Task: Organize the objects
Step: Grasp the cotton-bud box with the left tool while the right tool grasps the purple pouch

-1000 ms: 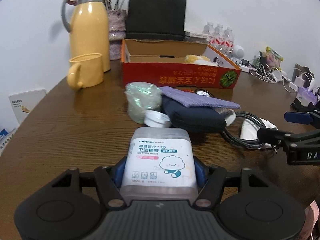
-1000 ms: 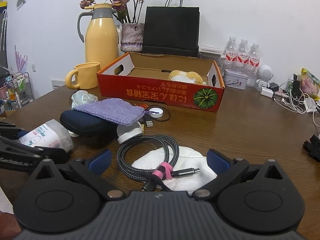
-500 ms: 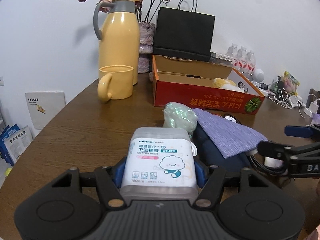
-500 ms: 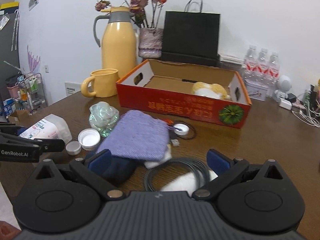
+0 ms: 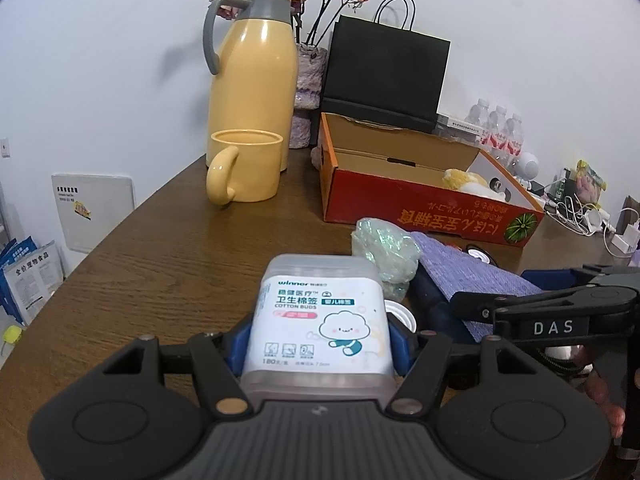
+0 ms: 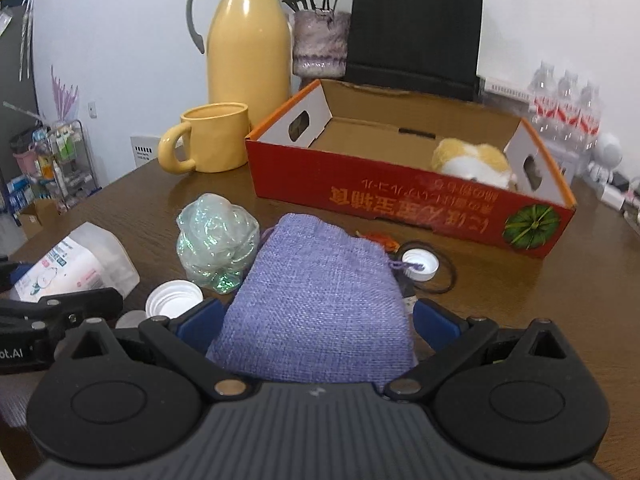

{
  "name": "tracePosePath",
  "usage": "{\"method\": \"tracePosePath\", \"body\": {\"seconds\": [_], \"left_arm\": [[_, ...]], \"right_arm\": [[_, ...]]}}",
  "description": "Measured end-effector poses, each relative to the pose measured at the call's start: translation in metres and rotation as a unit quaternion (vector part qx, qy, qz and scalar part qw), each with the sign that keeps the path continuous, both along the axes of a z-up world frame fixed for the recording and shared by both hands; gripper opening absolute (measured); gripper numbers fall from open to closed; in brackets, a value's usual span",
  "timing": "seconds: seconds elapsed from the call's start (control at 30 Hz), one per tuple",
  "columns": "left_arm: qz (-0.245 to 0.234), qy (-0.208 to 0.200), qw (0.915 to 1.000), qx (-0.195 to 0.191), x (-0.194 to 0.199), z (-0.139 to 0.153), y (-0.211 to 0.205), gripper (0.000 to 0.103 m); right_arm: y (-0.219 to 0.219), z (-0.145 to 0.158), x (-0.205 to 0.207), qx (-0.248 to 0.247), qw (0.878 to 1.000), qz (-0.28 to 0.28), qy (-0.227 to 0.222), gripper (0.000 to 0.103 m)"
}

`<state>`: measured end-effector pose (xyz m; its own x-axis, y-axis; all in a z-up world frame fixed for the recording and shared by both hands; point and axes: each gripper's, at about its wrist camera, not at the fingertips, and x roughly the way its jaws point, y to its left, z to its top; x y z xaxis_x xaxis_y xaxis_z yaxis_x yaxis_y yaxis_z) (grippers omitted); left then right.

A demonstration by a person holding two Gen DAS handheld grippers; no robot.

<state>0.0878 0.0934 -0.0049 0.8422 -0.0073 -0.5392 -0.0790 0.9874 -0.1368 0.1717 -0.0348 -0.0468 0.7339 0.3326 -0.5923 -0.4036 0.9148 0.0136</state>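
My left gripper (image 5: 318, 340) is shut on a clear cotton bud box (image 5: 320, 320) and holds it above the brown table; the box also shows in the right wrist view (image 6: 76, 264). My right gripper (image 6: 316, 324) is open, its blue pads on either side of a purple woven pouch (image 6: 320, 300) without closing on it. The pouch also shows in the left wrist view (image 5: 472, 276). A red cardboard box (image 6: 400, 188) stands behind, open-topped, with a yellow-white plush toy (image 6: 472, 160) in its right end.
A crumpled iridescent wrap (image 6: 218, 240), white bottle caps (image 6: 174, 304) (image 6: 420, 264) and a black ring lie by the pouch. A yellow mug (image 6: 212, 142), yellow thermos (image 6: 248, 40), vase and black paper bag (image 6: 416, 32) stand at the back. Water bottles and cables are far right.
My left gripper rose and swung left with the cotton bud box. My right gripper moved forward from the coiled cable until its pads flank the purple pouch.
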Motion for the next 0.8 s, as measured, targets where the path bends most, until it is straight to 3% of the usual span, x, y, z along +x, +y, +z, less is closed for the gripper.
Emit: {"method": "tracePosePath", "body": {"seconds": [0.13, 0.43, 0.53, 0.6, 0.67, 0.73, 0.8], "left_arm": [[0.001, -0.004, 1.0, -0.003, 0.002, 0.001, 0.002, 0.064], [0.002, -0.002, 1.0, -0.003, 0.005, 0.001, 0.0, 0.064], [0.002, -0.002, 1.0, -0.002, 0.005, 0.001, -0.001, 0.064], [0.002, -0.003, 1.0, -0.002, 0.005, 0.002, -0.002, 0.064], [0.001, -0.003, 1.0, 0.0, 0.005, 0.002, -0.003, 0.064], [0.002, -0.004, 1.0, 0.001, 0.005, 0.003, -0.003, 0.064], [0.003, -0.005, 1.0, 0.002, 0.004, 0.004, -0.003, 0.064]], "right_arm": [[-0.003, 0.0, 0.002, 0.008, 1.0, -0.008, 0.004, 0.093], [-0.012, 0.002, 0.0, 0.006, 1.0, -0.027, -0.01, 0.063], [-0.013, 0.002, -0.002, -0.005, 0.999, -0.033, -0.023, 0.046], [-0.014, 0.002, -0.004, -0.01, 0.999, -0.033, -0.03, 0.03], [-0.016, 0.002, -0.006, -0.004, 0.999, -0.026, -0.034, 0.025], [-0.017, 0.004, -0.008, 0.001, 0.999, -0.02, -0.04, 0.013], [-0.018, 0.006, -0.009, 0.008, 0.999, -0.013, -0.042, 0.009]]}}
